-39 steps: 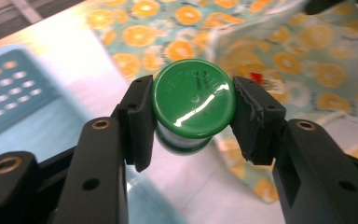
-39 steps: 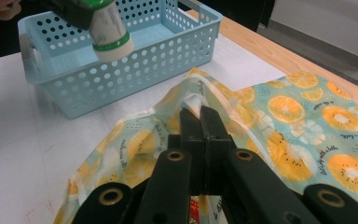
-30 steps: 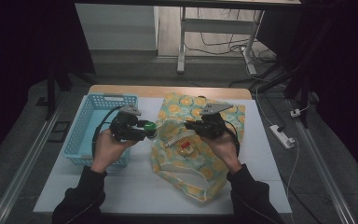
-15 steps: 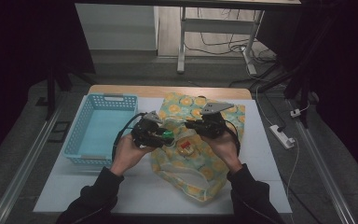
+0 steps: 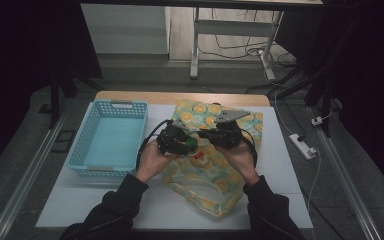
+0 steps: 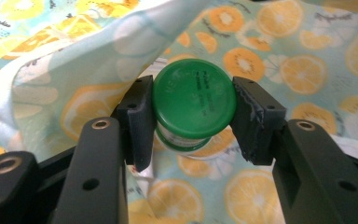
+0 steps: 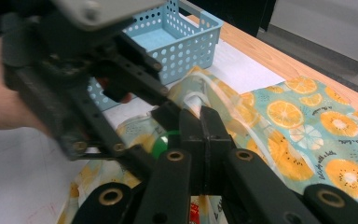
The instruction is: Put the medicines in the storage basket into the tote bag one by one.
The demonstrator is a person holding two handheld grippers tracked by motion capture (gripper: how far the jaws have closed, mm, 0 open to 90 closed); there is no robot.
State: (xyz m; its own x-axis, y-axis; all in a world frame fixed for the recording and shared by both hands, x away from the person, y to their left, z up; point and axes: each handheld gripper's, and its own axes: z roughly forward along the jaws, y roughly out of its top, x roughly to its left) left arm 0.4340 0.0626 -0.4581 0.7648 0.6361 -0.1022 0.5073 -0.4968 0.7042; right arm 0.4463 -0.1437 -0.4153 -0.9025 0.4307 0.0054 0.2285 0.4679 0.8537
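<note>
My left gripper (image 6: 191,116) is shut on a small jar with a green lid (image 6: 193,102), one pad on each side of the lid. It holds the jar at the mouth of a fabric bag (image 5: 215,170) printed with orange slices, which lies on the white table. My right gripper (image 7: 200,116) is shut on the bag's upper edge (image 7: 193,91) and lifts it, so the mouth gapes. In the high view the left gripper (image 5: 187,146) and the right gripper (image 5: 202,134) meet tip to tip over the bag. The green lid (image 7: 165,142) peeks out just beside the right jaws.
A light-blue perforated basket (image 5: 111,140) stands at the left of the table, with nothing in it. Bare white tabletop (image 5: 280,165) lies right of the bag and along the front edge. A power strip (image 5: 304,146) lies on the floor beyond the right edge.
The left hand carried the green-lidded jar rightward from beside the basket to the bag's mouth and sank a little. The right gripper stayed where it was, holding the bag's edge.
</note>
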